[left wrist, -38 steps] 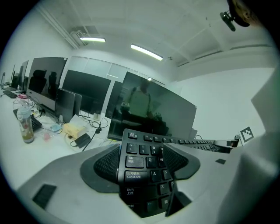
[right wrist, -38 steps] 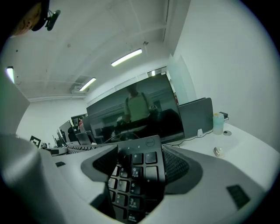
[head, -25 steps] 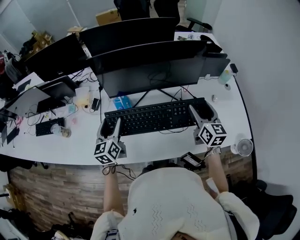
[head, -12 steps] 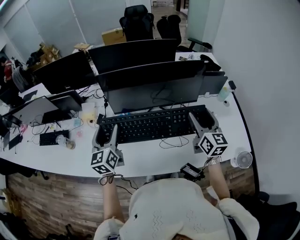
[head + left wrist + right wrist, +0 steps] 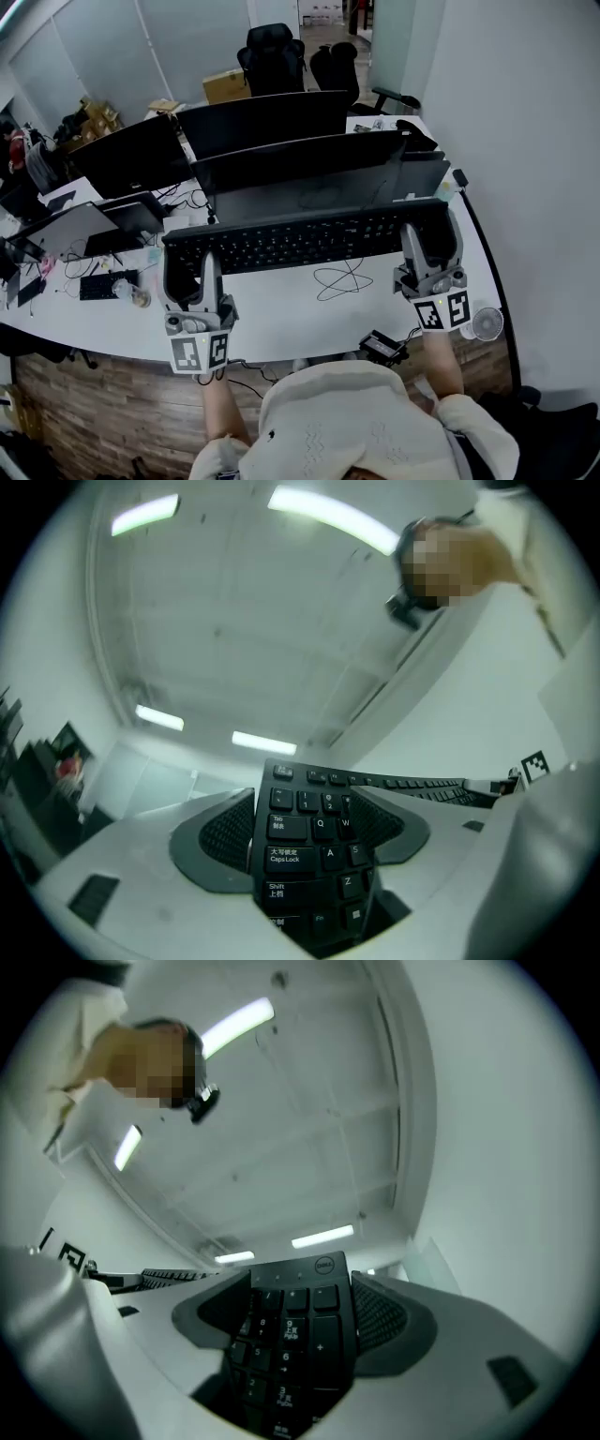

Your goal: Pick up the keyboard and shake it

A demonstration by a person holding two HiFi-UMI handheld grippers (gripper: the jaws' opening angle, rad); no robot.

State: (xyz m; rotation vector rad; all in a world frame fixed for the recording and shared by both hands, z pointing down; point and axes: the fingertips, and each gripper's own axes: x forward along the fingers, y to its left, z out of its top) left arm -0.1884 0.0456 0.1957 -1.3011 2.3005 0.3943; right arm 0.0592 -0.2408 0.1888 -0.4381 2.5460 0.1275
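Observation:
A long black keyboard (image 5: pixel 300 241) hangs in the air above the white desk (image 5: pixel 309 314), held at both ends and tipped up toward me. My left gripper (image 5: pixel 187 272) is shut on the keyboard's left end (image 5: pixel 309 855), where the Tab and Caps Lock keys show between the jaws. My right gripper (image 5: pixel 429 246) is shut on the number-pad end (image 5: pixel 295 1335). Both gripper views look up at the ceiling lights. The keyboard's cable (image 5: pixel 339 278) trails in loops on the desk below it.
Two dark monitors (image 5: pixel 319 173) stand just behind the lifted keyboard, with more monitors (image 5: pixel 122 150) and a laptop (image 5: pixel 66 225) to the left. A small keyboard (image 5: pixel 101 281) and cup lie at left. A small fan (image 5: pixel 486 322) sits by the right edge. A black adapter (image 5: pixel 382 345) lies at the front edge.
The keyboard has gone from lying on the desk to being lifted and tipped up, with both grippers rising and turning with its ends. The head view has tilted up.

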